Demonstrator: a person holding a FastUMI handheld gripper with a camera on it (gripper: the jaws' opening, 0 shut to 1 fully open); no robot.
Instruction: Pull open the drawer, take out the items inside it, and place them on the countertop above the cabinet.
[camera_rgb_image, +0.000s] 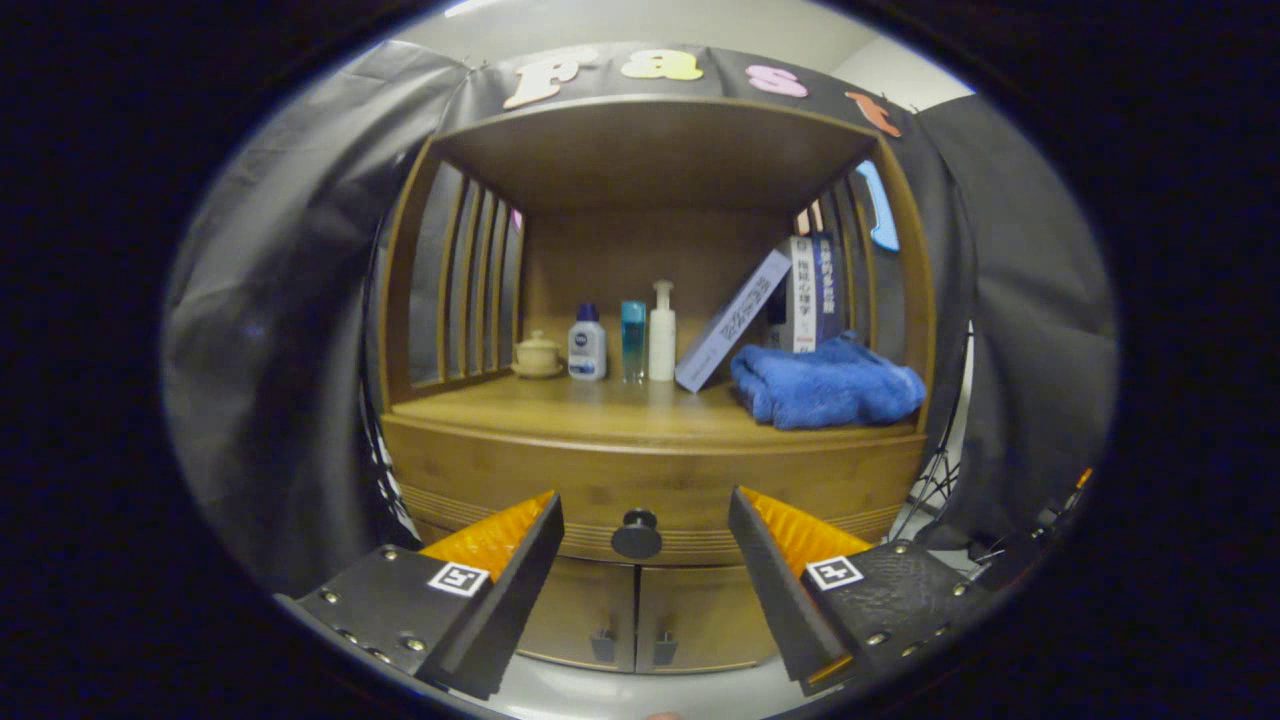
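Two fingers of your gripper stand spread, holding nothing; the knob sits between them, apart, on the shut drawer. Risk: close off-centre and you slip off the knob, leaving the drawer shut.

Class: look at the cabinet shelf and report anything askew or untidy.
One book leans slanted against the upright books, and the blue towel lies crumpled. The drawer knob sits between the open gripper fingers.
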